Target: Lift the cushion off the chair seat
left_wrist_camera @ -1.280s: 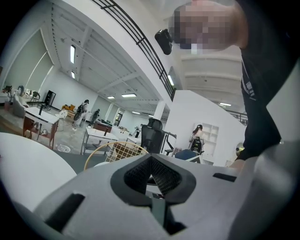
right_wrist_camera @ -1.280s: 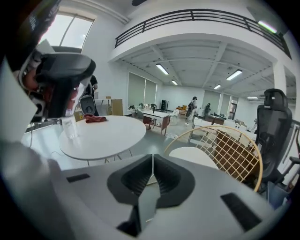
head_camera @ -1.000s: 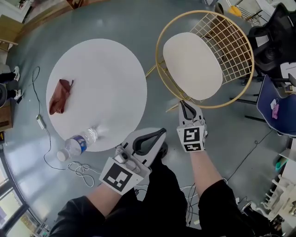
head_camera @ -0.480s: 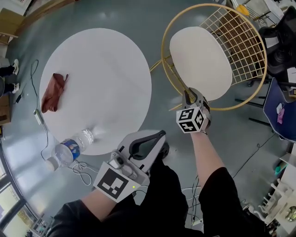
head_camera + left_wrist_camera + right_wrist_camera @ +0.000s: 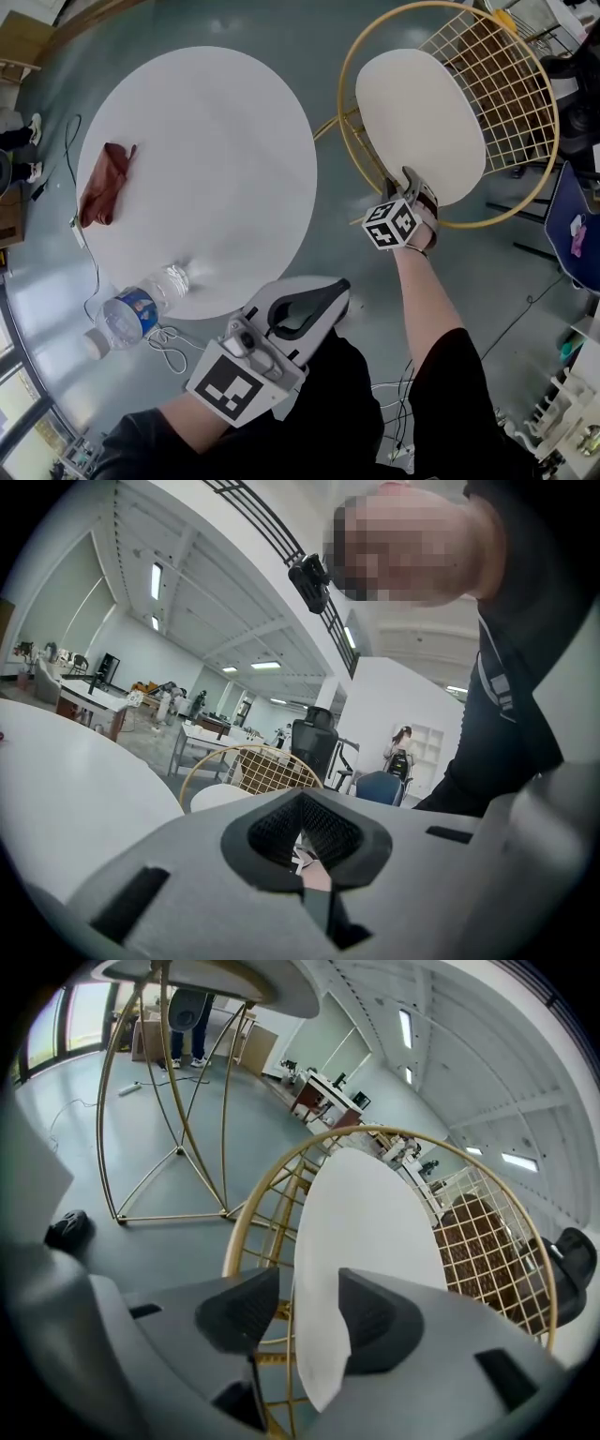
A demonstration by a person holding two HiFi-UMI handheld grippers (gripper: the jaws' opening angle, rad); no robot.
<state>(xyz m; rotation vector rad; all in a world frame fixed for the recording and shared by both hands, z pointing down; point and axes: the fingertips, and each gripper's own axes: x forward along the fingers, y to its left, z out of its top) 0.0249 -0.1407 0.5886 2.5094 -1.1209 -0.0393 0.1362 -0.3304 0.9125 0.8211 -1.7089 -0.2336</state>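
Note:
An off-white oval cushion (image 5: 419, 122) lies on the seat of a gold wire chair (image 5: 497, 84). My right gripper (image 5: 405, 183) points down at the cushion's near edge. Its jaws are opening, and in the right gripper view the cushion (image 5: 366, 1232) has its thin edge standing between the two dark pads (image 5: 239, 1312) without being pinched. The chair's gold rim (image 5: 234, 1241) runs just under that edge. My left gripper (image 5: 337, 287) hangs low near my legs, away from the chair, shut and empty. Seen in the left gripper view, its tips (image 5: 302, 799) meet.
A round white table (image 5: 206, 159) stands left of the chair, with a dark red cloth (image 5: 101, 185) on it and a water bottle (image 5: 136, 307) at its near edge. Cables (image 5: 169, 347) lie on the grey floor. A blue chair (image 5: 577, 225) is at the right.
My right gripper moved forward and down to the chair's near rim, rolled, and went from shut to open around the cushion's edge. The left gripper barely moved.

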